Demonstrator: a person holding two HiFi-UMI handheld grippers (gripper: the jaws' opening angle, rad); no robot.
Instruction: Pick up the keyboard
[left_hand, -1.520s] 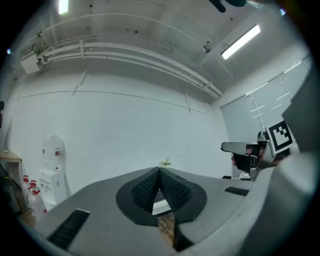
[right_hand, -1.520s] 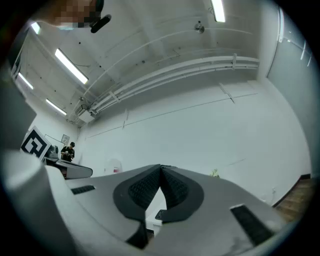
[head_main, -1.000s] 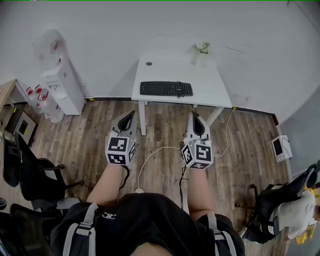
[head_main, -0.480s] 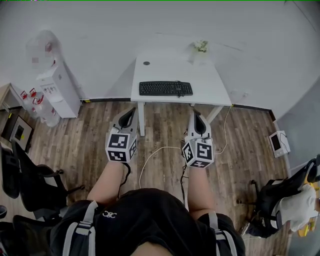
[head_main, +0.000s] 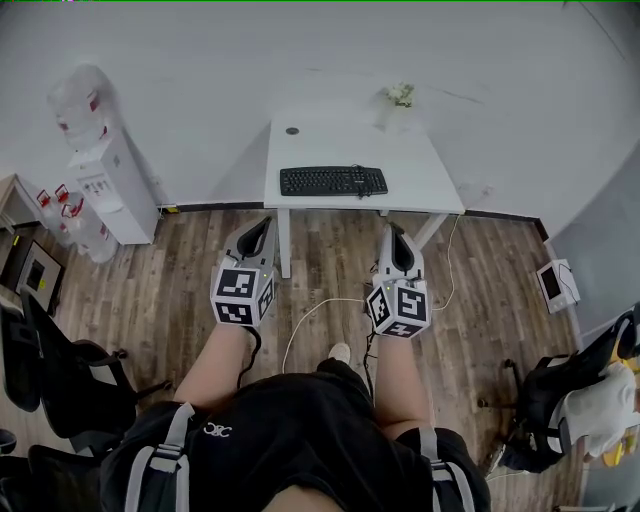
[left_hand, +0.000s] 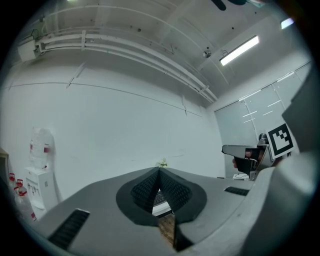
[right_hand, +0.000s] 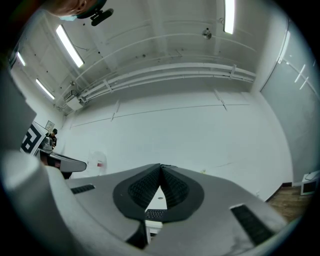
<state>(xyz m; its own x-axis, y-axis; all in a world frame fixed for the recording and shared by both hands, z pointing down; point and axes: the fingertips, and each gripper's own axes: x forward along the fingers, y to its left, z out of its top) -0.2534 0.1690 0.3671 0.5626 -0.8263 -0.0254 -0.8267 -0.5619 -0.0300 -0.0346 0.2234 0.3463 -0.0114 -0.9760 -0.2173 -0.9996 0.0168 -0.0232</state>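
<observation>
Grey moulded plastic tapers to a point on both tools I hold. The left gripper and right gripper each have their ribbed black pads pressed together on nothing. Beyond them lies a wood-plank floor, then a smooth white table bearing the flat black keyboard, well apart from both.

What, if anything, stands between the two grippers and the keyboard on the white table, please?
Nothing visible does. The keyboard lies near the front edge of the white table, and the left gripper and right gripper, both shut and empty, hover over the wooden floor short of it. The small plant sits behind the keyboard.
</observation>
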